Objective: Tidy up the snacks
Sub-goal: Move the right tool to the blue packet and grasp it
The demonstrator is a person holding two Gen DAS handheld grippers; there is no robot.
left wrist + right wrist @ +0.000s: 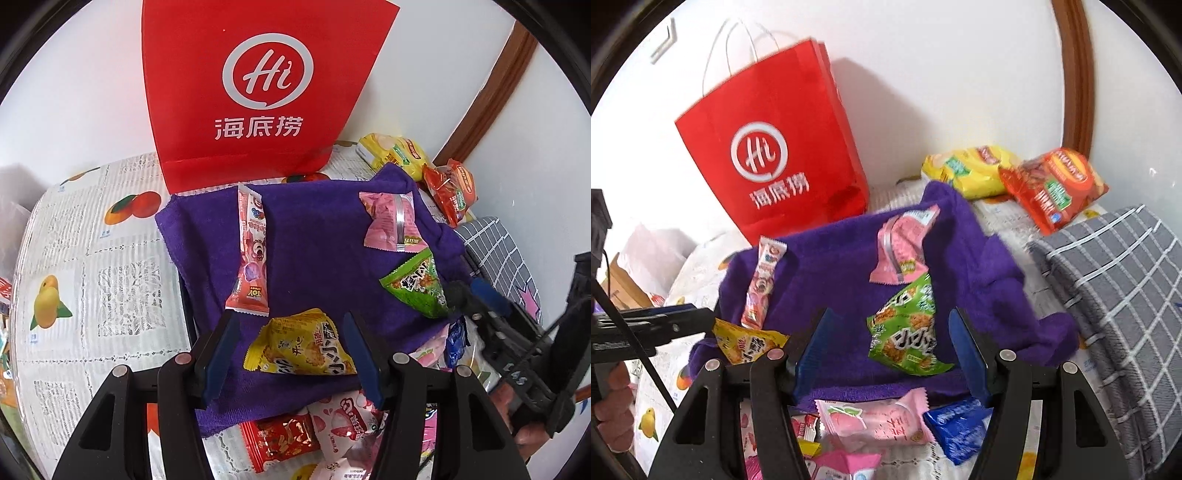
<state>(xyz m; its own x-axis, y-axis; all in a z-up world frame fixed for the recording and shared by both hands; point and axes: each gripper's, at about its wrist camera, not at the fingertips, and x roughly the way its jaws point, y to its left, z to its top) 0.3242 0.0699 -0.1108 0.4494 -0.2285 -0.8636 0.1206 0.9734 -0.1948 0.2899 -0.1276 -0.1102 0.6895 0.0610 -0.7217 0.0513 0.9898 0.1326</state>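
Our left gripper (291,347) is spread around the yellow snack pack (300,343) at lower centre; our right gripper (890,347) gapes around the green snack pack (908,332). Both packs lie on the purple towel (317,243), red bag (255,85) above.

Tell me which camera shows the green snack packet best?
The right wrist view: the green snack packet lies whole and centred on the purple towel, between the open right tool. In the left wrist view the packet sits off to the side, partly covered by that tool.
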